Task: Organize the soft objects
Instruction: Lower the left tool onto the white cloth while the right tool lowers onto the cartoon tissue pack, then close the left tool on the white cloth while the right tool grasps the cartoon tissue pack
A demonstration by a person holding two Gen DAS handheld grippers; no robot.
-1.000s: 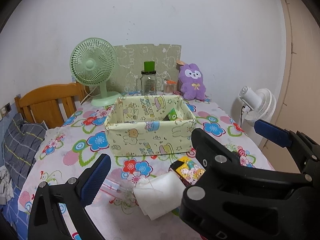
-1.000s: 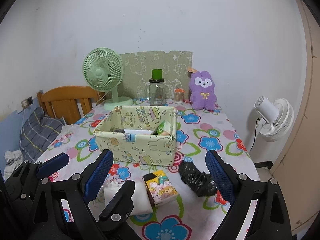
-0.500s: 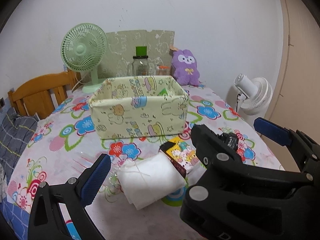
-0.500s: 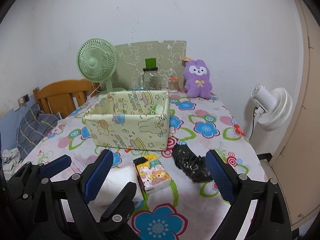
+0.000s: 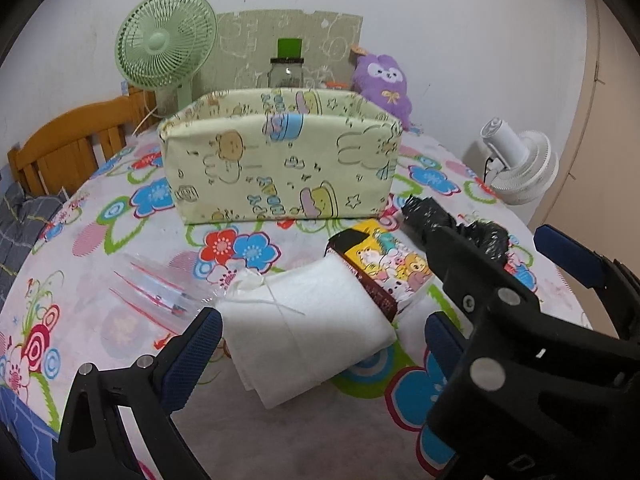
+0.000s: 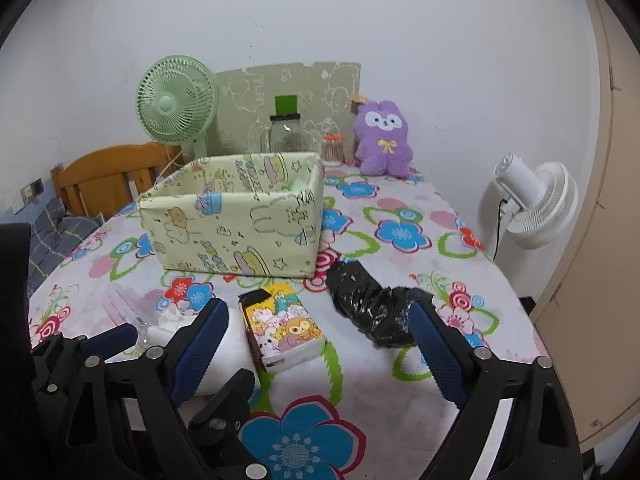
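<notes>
A folded white cloth (image 5: 304, 320) lies on the flowered tablecloth (image 5: 100, 320), low between the fingers of my open left gripper (image 5: 318, 344); the pads do not press it. My right gripper (image 6: 318, 348) hangs over a cartoon-printed tissue pack (image 6: 284, 328). Its jaws are closing, still clear of the pack. A crumpled black plastic bag (image 6: 372, 308) lies by its right finger (image 6: 436, 352). Behind stands the pale yellow fabric box (image 6: 236, 224). A clear zip bag (image 5: 156, 284) lies left of the cloth. A purple plush (image 6: 382, 140) sits by the far wall.
A green desk fan (image 6: 176, 104), a glass jar with a green lid (image 6: 286, 132) and a small toothpick jar (image 6: 333, 148) stand behind the box. A wooden chair (image 6: 104, 176) is at the left, a white fan (image 6: 536, 204) off the table's right edge.
Both grippers have sunk toward the table, so the cloth, tissue pack and box loom larger. The left view has tipped downward. The right jaws have narrowed slightly.
</notes>
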